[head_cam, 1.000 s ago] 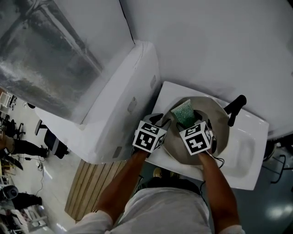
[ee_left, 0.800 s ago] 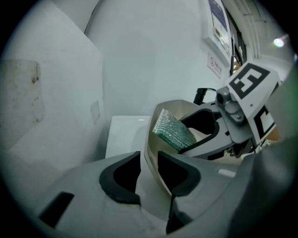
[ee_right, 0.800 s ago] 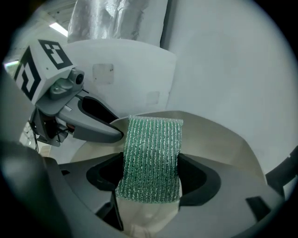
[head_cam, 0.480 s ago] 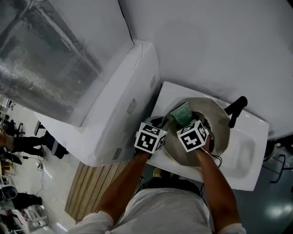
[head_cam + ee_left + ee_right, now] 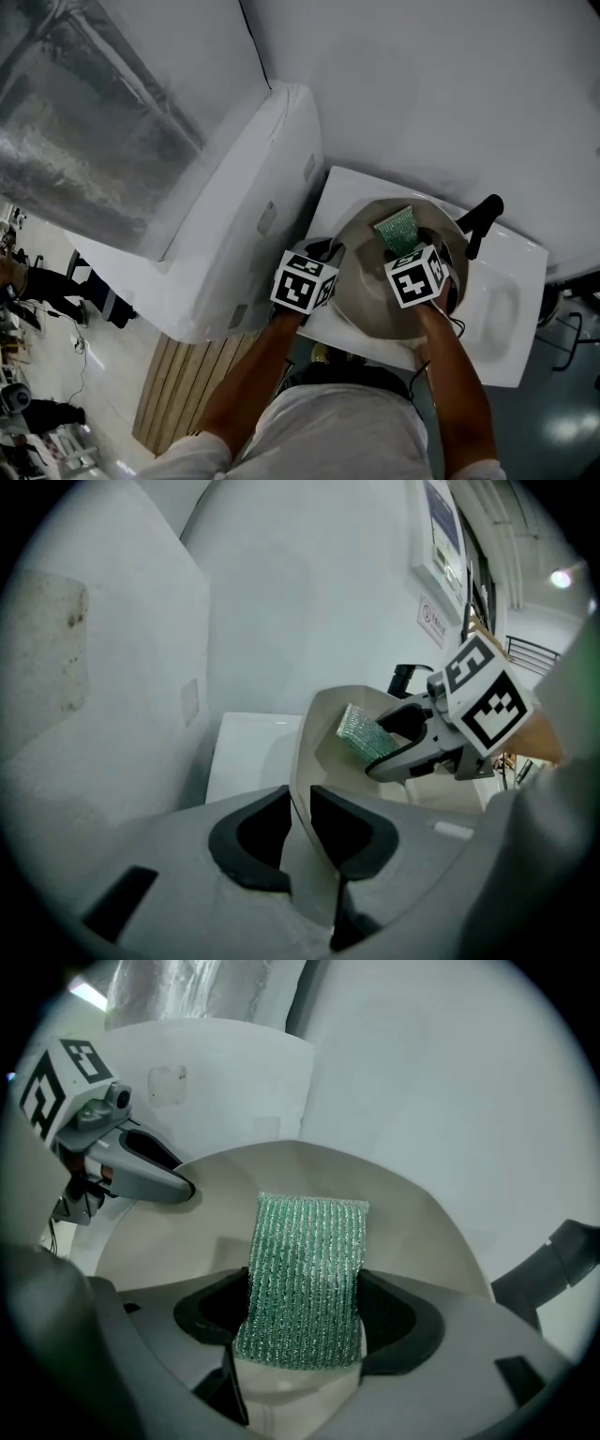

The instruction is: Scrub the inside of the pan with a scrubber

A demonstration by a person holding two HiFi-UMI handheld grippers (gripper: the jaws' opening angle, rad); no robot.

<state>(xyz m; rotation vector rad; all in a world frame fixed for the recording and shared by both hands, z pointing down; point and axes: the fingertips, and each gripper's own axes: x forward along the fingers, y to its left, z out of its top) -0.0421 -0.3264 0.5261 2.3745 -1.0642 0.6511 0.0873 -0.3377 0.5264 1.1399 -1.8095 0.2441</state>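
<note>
- Since a second ago: scrubber [image 5: 397, 229] shifted across the pan [image 5: 370, 292], from the left part of the bowl toward the far right wall; right tongs [image 5: 406, 247] carried along with it.
- Left tongs [image 5: 300, 825], spread wide a second ago, now closed down on the pan's left rim; thin rim pinched between both pads.
- Right tongs clamped on the green mesh scrubber, pads at its lower half, upper half sticking out past the tips over the pan's beige inside; contact with the surface not clear.
- Pan sitting in a white sink [image 5: 511, 314]; black handle [image 5: 480, 223] pointing off to the far right.
- In the right gripper view: left tongs on the rim, well left of the scrubber, not touching it.
</note>
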